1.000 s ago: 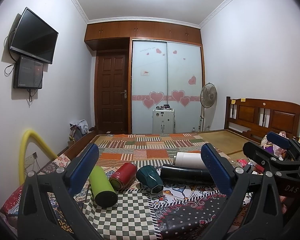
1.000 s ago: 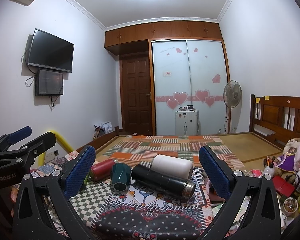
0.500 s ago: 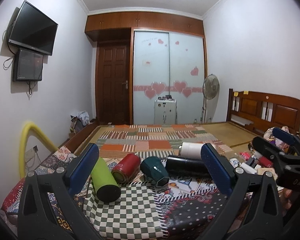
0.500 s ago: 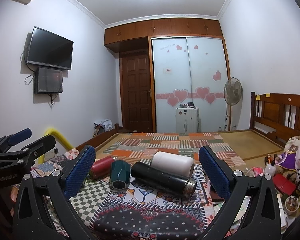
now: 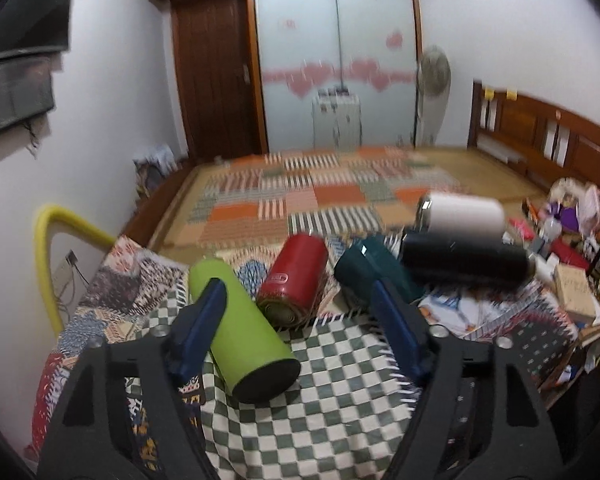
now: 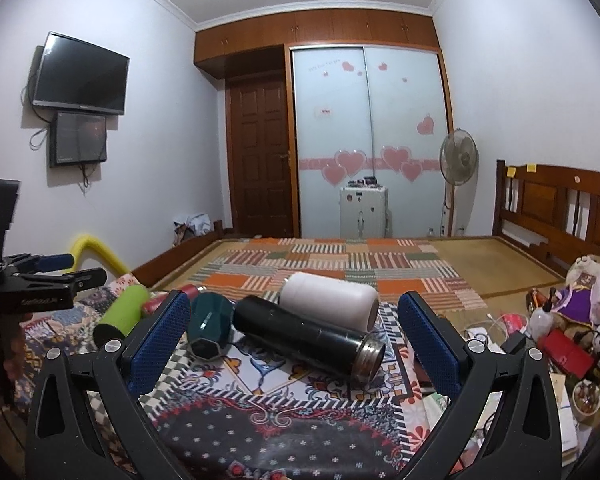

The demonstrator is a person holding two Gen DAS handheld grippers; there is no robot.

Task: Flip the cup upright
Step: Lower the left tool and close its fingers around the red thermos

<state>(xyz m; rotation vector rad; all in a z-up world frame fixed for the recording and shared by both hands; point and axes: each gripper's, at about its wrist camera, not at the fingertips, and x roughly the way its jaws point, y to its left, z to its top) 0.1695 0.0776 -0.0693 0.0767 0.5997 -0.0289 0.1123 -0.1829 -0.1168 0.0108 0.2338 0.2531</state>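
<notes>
Both hands wait open, the left gripper (image 5: 300, 320) lined up over the green cup (image 5: 240, 328) lying sideways near the bed's (image 5: 340, 192) left edge.

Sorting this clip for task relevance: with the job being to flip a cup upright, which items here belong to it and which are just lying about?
Belong to the job:
- five containers on their sides: green bottle, red cup, teal cup, black flask, white bottle
- left gripper and right gripper, both open

Just lying about:
- clutter pile at right
- fan
- yellow tube
</notes>
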